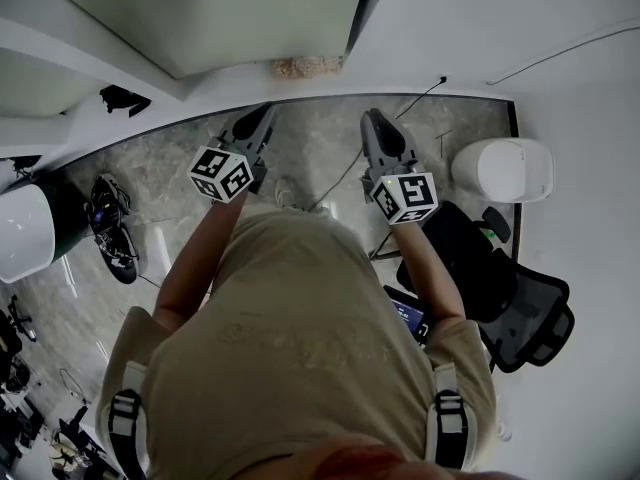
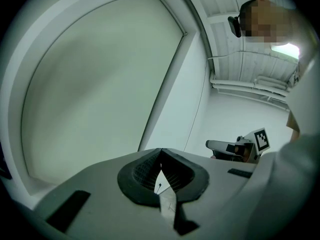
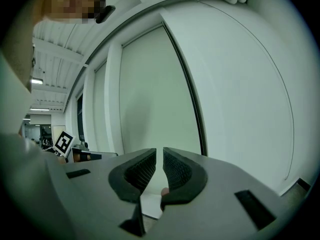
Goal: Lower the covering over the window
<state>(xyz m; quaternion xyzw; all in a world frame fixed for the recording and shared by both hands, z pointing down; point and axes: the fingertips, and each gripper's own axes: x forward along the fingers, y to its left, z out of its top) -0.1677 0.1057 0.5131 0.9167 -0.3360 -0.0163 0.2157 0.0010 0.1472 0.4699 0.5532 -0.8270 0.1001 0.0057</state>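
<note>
Currently: covering (image 3: 150, 94), pale roller type, hangs across the window beside a dark frame strip (image 3: 192, 96). It appears already low, reaching near the foot of the opening, though its bottom edge is poorly shown. Little lowering looks left, if any.

Left gripper (image 1: 262, 118): jaws closed together, nothing held, aimed at the covering. Right gripper (image 1: 375, 120): jaws a narrow slit apart, nothing seen between. No pull cord identified in the 2 gripper views.

Room: bare floor (image 1: 310, 158) ahead of both grippers. Black chair (image 1: 520, 313) and white bin-like unit (image 1: 505, 168) crowd the floor's right edge; cabled gear (image 1: 108, 230) lies along its left edge.
</note>
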